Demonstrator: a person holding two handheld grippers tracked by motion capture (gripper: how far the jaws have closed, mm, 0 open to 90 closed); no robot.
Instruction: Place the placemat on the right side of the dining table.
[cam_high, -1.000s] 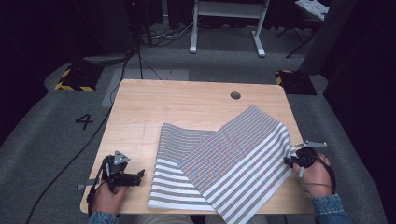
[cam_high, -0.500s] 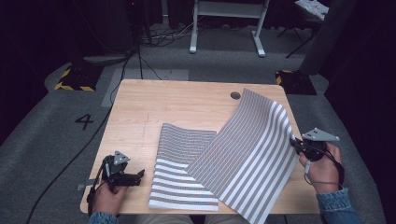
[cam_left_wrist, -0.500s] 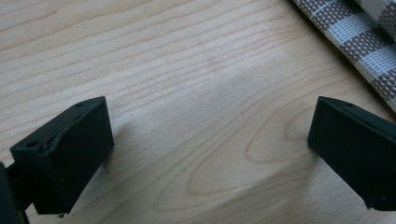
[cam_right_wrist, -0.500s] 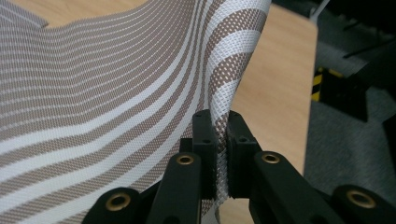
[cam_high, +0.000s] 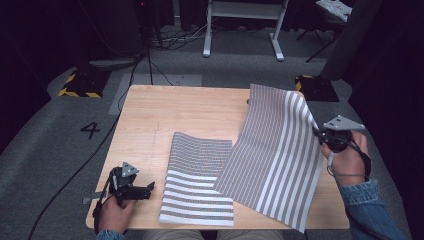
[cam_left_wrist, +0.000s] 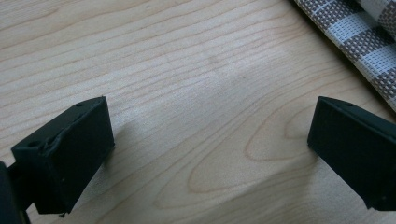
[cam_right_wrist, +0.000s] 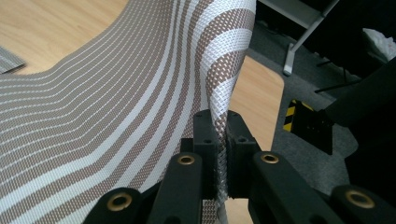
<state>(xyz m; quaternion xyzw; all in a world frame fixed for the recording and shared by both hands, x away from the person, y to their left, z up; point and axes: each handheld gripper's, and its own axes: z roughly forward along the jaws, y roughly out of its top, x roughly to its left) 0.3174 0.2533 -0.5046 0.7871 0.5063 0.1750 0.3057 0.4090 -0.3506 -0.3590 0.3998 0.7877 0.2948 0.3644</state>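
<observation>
Striped woven mats are the work here. From the high view, one mat (cam_high: 197, 182) lies flat near the table's (cam_high: 165, 112) front edge, and a second mat (cam_high: 277, 155) is lifted by its right side, so it slopes up from the first mat toward the table's right edge. The right gripper (cam_high: 320, 134) holds it there off that edge, likely to peel it clear of the lower one. The left gripper (cam_high: 147, 189) rests by the front left corner, out of the way.

Seen from the left gripper view, the jaws stand wide apart over bare wood with nothing between them; the flat mat's edge (cam_left_wrist: 359, 35) sits just beyond.

Along the right gripper view, the jaws have just been closing and now pinch the raised mat's edge (cam_right_wrist: 219, 88) tightly, the fabric curving away and down to the table.
</observation>
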